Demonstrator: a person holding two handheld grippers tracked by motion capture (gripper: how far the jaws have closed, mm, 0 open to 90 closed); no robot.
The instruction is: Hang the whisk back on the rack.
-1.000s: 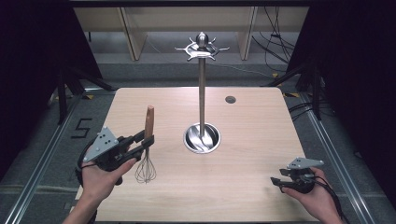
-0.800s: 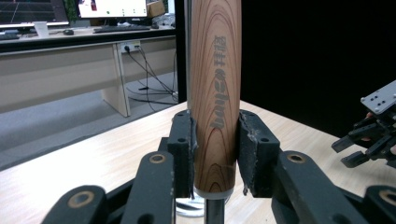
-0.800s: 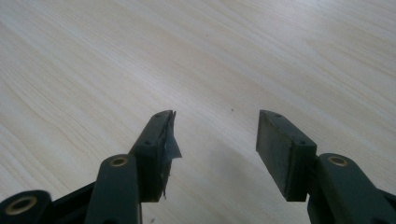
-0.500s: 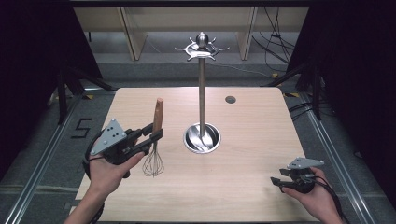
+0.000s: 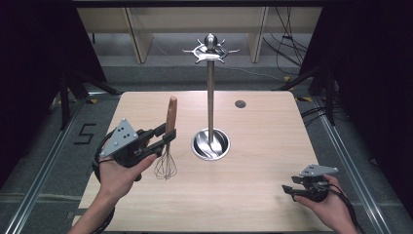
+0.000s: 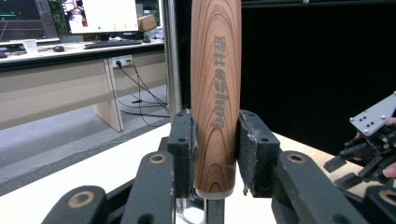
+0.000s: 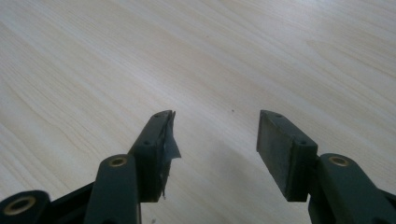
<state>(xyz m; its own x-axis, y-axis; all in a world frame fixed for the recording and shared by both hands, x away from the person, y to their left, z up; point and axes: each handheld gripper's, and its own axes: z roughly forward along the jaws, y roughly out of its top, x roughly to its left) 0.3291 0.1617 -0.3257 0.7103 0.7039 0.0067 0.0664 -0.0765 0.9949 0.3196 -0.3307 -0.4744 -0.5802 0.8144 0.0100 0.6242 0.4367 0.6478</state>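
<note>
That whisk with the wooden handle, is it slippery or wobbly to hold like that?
Probably not slippery: the left tongs clamp the whisk on its smooth, rounded wooden handle, padded faces flat against it. The thin wire loops likely flex if bumped. Hanging wire-end down, it looks light and may swing a little.

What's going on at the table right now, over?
Left tongs clamped on whisk by its wooden handle, wires down, clear of the table. Right tongs open, empty, low over table. Utensil stand right of whisk, nothing between.
</note>
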